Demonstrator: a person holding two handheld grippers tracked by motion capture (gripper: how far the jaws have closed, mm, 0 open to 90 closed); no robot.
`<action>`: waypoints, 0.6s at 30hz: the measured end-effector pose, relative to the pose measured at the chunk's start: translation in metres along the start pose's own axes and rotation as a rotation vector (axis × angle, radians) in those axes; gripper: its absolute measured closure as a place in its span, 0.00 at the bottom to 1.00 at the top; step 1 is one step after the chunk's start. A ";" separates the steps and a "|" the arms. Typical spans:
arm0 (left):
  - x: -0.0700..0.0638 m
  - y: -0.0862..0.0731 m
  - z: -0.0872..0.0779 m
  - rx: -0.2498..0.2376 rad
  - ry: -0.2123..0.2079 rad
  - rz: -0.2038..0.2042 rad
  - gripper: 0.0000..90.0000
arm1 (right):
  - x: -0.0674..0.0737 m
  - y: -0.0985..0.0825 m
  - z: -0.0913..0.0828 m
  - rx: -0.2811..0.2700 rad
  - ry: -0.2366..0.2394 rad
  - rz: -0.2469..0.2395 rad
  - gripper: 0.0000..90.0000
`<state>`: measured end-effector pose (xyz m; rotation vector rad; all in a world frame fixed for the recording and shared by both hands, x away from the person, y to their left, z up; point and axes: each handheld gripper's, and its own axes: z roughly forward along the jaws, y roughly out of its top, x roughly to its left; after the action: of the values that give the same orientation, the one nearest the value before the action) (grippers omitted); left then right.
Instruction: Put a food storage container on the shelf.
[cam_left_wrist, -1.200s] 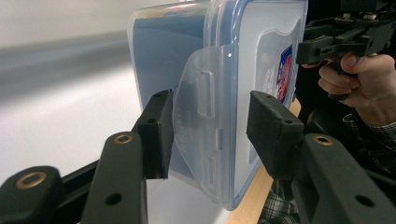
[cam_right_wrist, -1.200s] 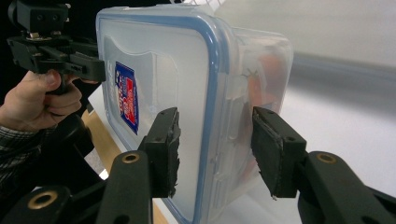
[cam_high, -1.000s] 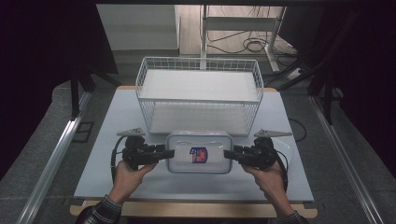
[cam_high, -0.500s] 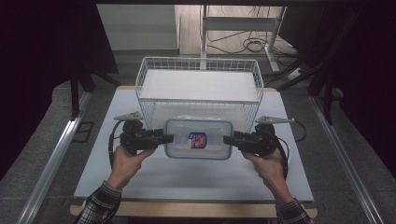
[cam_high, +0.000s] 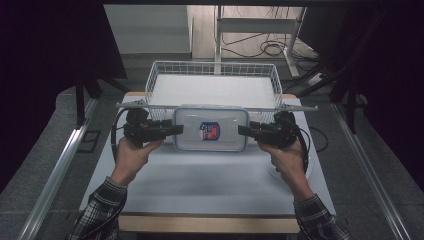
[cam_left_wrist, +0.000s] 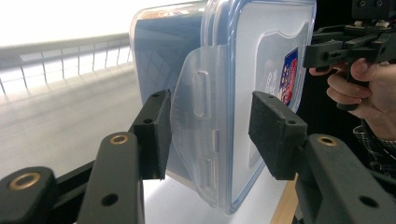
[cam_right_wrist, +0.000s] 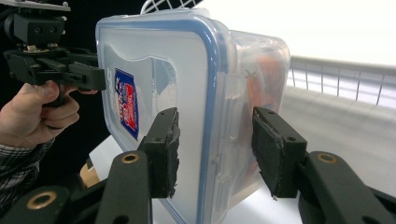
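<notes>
A clear plastic container (cam_high: 211, 128) with a blue-rimmed lid and a red and blue label hangs above the table, level, just in front of the wire basket (cam_high: 150, 82). My left gripper (cam_high: 179, 129) is shut on its left end and my right gripper (cam_high: 241, 130) on its right end. In the left gripper view the pads (cam_left_wrist: 156, 135) clamp the end with the clear latch flap of the container (cam_left_wrist: 261, 46). In the right gripper view my right gripper (cam_right_wrist: 215, 149) pinches lid and base of the container (cam_right_wrist: 159, 56); something orange shows inside.
The white wire basket stands at the back of the white table (cam_high: 200, 185) with its front rim right behind the container. Dark curtains and metal rails flank the table. Cables lie on the floor beyond.
Both hands have raised the container off the table and carried it away from the person, toward the basket. The grip on both ends is unchanged.
</notes>
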<state>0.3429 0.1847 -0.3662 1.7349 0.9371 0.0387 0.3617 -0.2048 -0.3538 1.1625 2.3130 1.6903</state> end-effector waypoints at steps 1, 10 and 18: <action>0.000 0.004 -0.001 -0.002 0.001 0.001 0.56 | -0.001 0.004 0.000 -0.005 0.000 -0.004 0.59; 0.004 0.036 -0.008 -0.017 0.008 0.007 0.56 | 0.000 0.038 0.002 -0.029 0.002 -0.017 0.58; 0.015 0.060 -0.004 -0.018 -0.001 -0.006 0.56 | -0.007 0.062 0.008 -0.040 -0.010 -0.020 0.58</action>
<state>0.3848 0.1923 -0.3219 1.7156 0.9389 0.0421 0.4033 -0.1953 -0.3072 1.1348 2.2662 1.7119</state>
